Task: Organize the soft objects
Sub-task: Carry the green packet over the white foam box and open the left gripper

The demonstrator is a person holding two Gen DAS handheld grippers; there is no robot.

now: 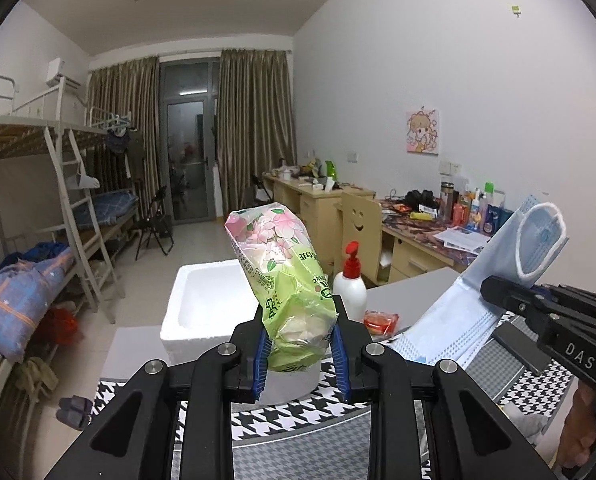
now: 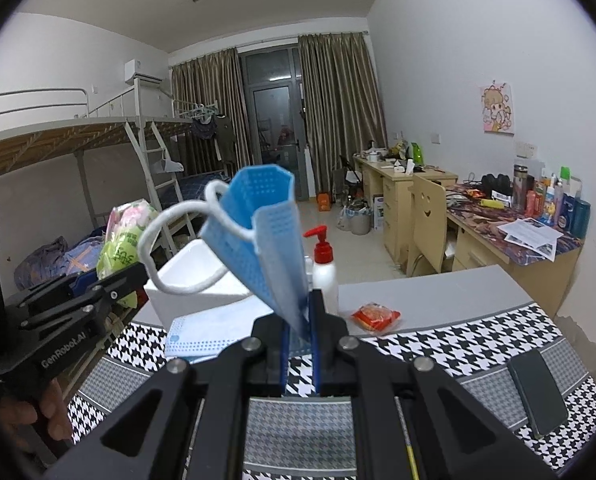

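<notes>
Two soft things are held up above the table (image 2: 437, 292): a green tissue pack (image 1: 294, 288) printed with pink flowers, and a blue face mask (image 2: 266, 232) with white ear loops. The left gripper (image 1: 299, 354) has its blue pads clamped on the lower part of the tissue pack, which stands tilted to the left. The right gripper (image 2: 299, 344) is pinched tight on the bottom edge of the face mask, which rises up and to the left. A second mask (image 2: 202, 336) lies flat on the houndstooth cloth (image 2: 477, 340), near the left. Just behind it sits a white foam box (image 1: 202, 300), with a white pump bottle (image 2: 323, 268) to its right and a small red packet (image 2: 375, 316) further right. A dark phone (image 2: 537, 392) lies near the right edge.
</notes>
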